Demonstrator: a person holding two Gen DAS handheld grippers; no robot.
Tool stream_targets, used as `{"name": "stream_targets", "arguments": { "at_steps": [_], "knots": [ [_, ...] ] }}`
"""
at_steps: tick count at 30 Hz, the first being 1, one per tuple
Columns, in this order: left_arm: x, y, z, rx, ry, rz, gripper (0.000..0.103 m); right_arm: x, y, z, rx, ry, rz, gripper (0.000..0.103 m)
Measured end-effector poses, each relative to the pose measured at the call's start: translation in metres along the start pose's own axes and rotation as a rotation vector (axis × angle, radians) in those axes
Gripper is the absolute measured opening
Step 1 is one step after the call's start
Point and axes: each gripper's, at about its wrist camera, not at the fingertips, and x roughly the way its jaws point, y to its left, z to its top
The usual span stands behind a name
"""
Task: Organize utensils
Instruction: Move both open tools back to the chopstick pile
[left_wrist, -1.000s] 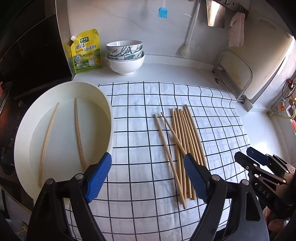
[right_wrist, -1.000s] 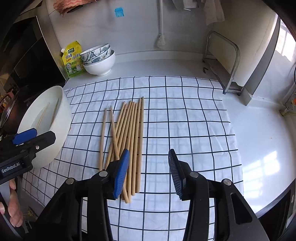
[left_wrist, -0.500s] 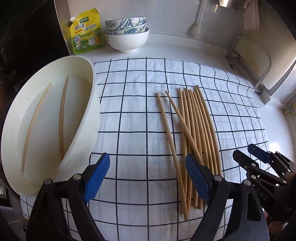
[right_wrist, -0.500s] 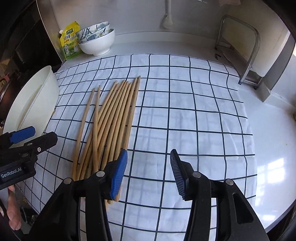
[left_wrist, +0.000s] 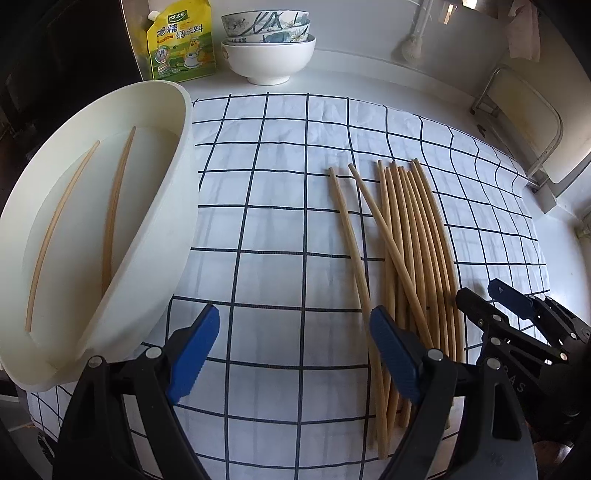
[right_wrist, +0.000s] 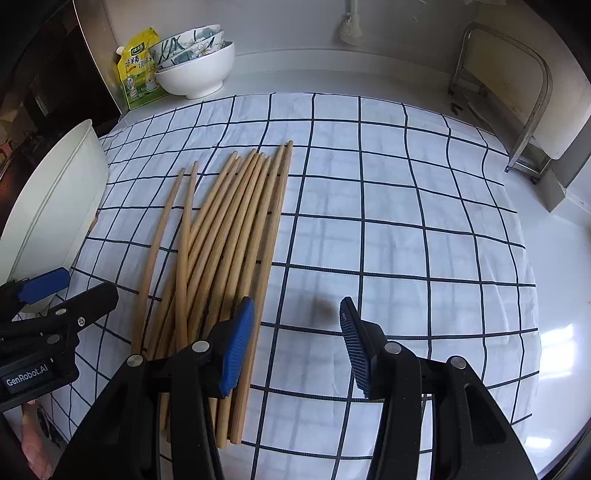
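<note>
A bunch of long, thin wooden chopsticks (right_wrist: 229, 236) lies on a white cloth with dark blue grid lines (right_wrist: 388, 221), which covers the white kitchen counter (right_wrist: 561, 332). The sticks lie side by side and all point the same way, so they look easy to pick up one after another. Two more wooden chopsticks (left_wrist: 114, 206) lie apart from each other inside a big white oval tub (left_wrist: 173, 229), which sits at the cloth's left edge. I think the tub is the place where the sticks are meant to go, and most of the job is not yet done. The left gripper (left_wrist: 295, 354) hangs over bare cloth between the tub and the bunch, with its blue pads wide apart and nothing held; its right finger covers the near ends of some sticks. The right gripper (right_wrist: 295, 343) hangs just right of the bunch, about half open and holding nothing, with only bare cloth between its pads. Both point steeply down, as if getting ready to grab a stick. At the back stands a yellow and green pouch with Chinese writing (left_wrist: 181, 44), and I cannot read the words for sure. Next to it sits a stack of white bowls with blue flowers (left_wrist: 267, 44). The left tool's body says "GenRobot.AI" in white letters.
</note>
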Motion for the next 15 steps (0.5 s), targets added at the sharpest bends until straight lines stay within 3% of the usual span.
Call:
{"name": "stream_targets", "arguments": {
  "at_steps": [15],
  "knots": [
    [0.0036,-0.0068,-0.0006,0.017,0.003,0.000,0.082,-0.0036,-0.0049,-0.0044,-0.004,0.008,0.002,0.046]
  ]
}}
